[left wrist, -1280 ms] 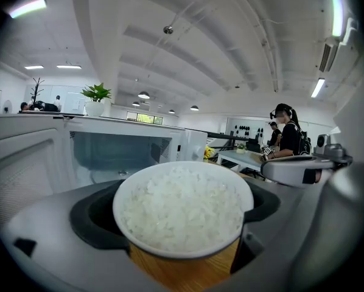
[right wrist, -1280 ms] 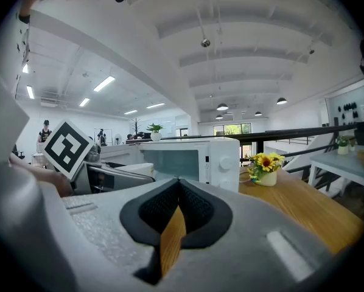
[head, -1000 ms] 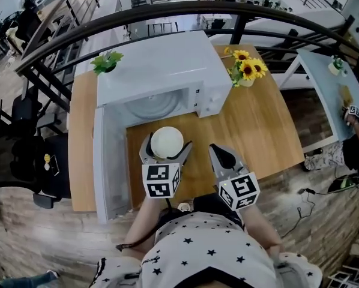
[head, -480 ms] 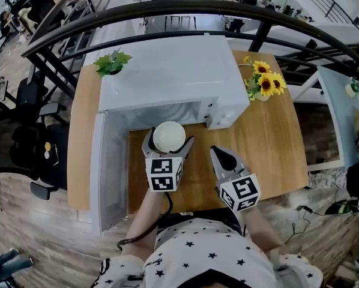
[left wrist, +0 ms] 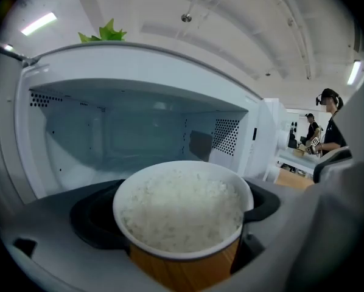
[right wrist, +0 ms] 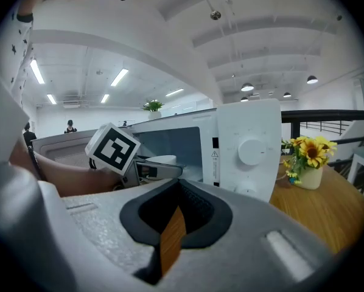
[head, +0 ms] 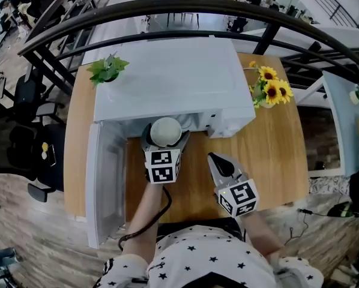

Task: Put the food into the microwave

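A white bowl of rice [head: 165, 131] with an orange-brown outside sits between the jaws of my left gripper [head: 165, 135], which is shut on it. The bowl [left wrist: 182, 208] hangs at the mouth of the white microwave [head: 173, 77], just in front of its open cavity [left wrist: 127, 139]. The microwave door [head: 104, 179] stands swung open at the left. My right gripper [head: 217, 159] hovers over the wooden table to the right of the left one, shut and holding nothing. From the right gripper view the bowl [right wrist: 161, 160] and the microwave's control panel [right wrist: 246, 151] lie ahead of my right gripper [right wrist: 170, 224].
A vase of sunflowers [head: 268, 89] stands on the table [head: 269, 155] right of the microwave. A small green plant [head: 107, 69] sits at its back left corner. A black railing [head: 185, 8] curves behind the table. A person [left wrist: 331, 120] stands far off to the right.
My left gripper has carried the bowl of rice forward, from over the table up to the microwave opening. The right gripper has stayed about where it was.
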The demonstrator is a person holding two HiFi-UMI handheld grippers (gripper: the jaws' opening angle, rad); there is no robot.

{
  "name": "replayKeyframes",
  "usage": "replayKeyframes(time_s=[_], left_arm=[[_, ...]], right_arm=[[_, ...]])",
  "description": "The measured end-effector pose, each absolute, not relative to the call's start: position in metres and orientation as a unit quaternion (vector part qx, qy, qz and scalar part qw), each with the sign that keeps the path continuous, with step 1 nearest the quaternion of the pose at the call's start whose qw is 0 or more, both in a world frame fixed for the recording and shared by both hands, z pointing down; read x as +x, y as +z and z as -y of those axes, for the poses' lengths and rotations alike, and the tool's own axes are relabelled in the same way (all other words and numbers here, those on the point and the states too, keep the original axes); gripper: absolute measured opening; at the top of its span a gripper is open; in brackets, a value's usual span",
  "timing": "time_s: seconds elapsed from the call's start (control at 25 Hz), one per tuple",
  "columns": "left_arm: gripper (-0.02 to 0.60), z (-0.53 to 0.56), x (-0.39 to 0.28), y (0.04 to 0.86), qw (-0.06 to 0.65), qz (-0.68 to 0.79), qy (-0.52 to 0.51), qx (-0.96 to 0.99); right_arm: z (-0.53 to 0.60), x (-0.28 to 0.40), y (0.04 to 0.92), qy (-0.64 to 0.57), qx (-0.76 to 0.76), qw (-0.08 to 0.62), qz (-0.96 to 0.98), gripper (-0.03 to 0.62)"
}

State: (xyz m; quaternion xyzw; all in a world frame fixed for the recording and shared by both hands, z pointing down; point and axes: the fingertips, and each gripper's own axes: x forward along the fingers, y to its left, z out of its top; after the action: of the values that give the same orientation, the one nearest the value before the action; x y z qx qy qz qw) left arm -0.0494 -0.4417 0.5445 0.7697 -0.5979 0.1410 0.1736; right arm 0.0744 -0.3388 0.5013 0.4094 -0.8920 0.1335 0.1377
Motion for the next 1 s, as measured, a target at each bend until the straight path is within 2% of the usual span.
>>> replayKeyframes(time_s=[1.0], left_arm=[[0.526, 0.504, -0.074, 0.589, 0.173, 0.631, 0.215, 0.725]], right_arm=[[0.354, 0.066, 0.530, 0.162, 0.398, 0.152, 0.890, 0.006]])
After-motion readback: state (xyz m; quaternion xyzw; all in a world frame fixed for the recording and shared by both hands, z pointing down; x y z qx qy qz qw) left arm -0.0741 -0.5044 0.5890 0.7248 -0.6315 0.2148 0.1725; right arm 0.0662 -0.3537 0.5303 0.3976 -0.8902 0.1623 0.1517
